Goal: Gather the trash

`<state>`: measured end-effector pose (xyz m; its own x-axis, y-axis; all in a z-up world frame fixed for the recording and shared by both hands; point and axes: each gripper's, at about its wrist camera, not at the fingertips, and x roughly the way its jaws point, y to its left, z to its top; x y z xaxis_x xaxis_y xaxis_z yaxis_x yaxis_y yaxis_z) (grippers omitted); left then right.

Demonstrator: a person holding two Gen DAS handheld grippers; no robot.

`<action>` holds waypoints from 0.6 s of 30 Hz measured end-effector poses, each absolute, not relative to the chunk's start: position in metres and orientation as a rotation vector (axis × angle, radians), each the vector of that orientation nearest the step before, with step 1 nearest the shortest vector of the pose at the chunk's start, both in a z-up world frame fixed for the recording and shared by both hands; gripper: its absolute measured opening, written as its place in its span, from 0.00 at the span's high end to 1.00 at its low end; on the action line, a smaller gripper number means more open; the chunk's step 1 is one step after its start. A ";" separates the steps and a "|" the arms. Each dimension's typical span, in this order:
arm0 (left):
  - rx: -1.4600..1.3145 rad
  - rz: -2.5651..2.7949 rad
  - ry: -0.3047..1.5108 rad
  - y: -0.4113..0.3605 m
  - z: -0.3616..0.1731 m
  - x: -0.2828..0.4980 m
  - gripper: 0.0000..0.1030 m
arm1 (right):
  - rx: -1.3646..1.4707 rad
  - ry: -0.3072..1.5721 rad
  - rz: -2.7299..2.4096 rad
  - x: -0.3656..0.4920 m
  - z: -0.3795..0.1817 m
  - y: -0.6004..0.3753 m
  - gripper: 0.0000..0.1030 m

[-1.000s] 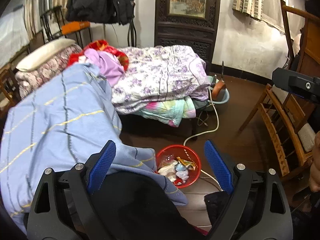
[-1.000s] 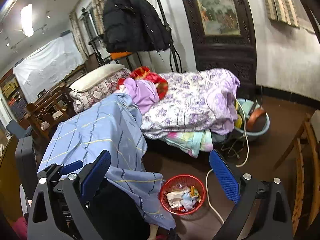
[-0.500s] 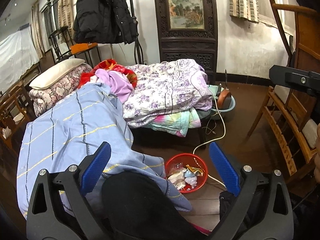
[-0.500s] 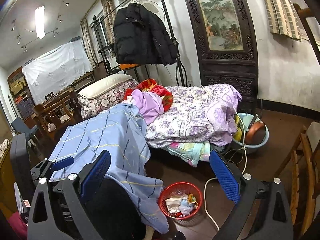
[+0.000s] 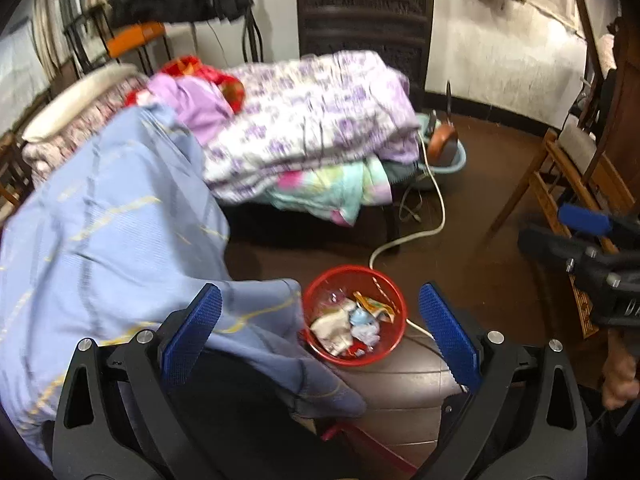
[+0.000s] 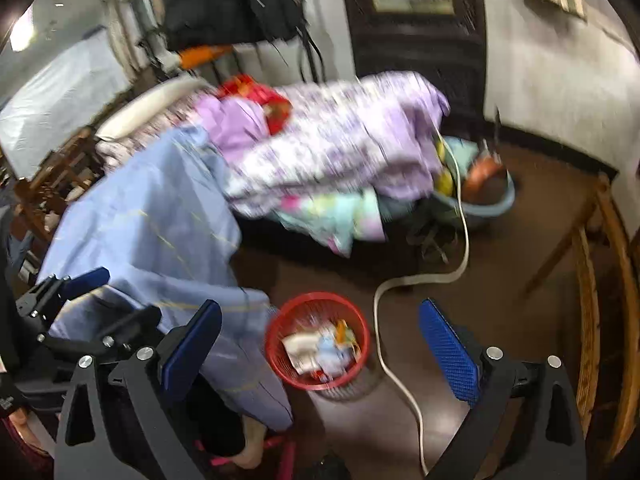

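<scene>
Trash (image 5: 354,322) is seen heaped inside a red basket (image 5: 390,286) that stands on the dark floor (image 5: 472,240); crumpled white paper, a pale blue scrap and an orange wrapper can be made out, but the rest is blurred and cannot be told apart. In the right wrist view the same trash (image 6: 320,350) is smeared by motion within the basket (image 6: 280,322). Just left of the basket a blue sheet (image 5: 108,216) is draped down, and the basket's near left rim is covered by its lower corner. Behind the basket a white cable (image 5: 400,242) is laid across the floor, and its far end is lost under a purple floral quilt (image 5: 316,128). Well right of the basket a wooden chair (image 5: 560,176) is cut off by the frame edge. The left gripper (image 5: 320,334) is held released, its blue pads spread wide on either side of the basket with nothing between them. The right gripper (image 6: 320,344) is likewise spread wide and grasps nothing; from the left wrist view only part of it (image 5: 584,220) is shown at the right edge.
</scene>
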<state>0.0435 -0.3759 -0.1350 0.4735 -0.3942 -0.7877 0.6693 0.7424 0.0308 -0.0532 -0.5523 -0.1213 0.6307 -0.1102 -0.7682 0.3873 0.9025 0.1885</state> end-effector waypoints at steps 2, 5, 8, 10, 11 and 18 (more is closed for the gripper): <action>0.378 -0.676 0.886 -0.389 -0.152 0.049 0.08 | 0.395 0.891 -0.306 -0.051 -0.144 -0.561 0.06; 0.426 -0.681 0.905 -0.406 -0.176 0.051 0.08 | 0.413 0.943 -0.333 -0.045 -0.172 -0.569 0.06; 0.464 -0.677 0.929 -0.417 -0.203 0.055 0.08 | 0.416 1.007 -0.379 -0.036 -0.204 -0.578 0.06; 0.468 -0.665 0.965 -0.419 -0.220 0.059 0.08 | 0.425 1.033 -0.407 -0.033 -0.218 -0.582 0.06; 0.467 -0.655 0.986 -0.419 -0.226 0.062 0.08 | 0.438 1.046 -0.412 -0.032 -0.225 -0.584 0.06; 0.461 -0.673 0.983 -0.419 -0.229 0.061 0.08 | 0.351 1.083 -0.419 -0.027 -0.241 -0.573 0.06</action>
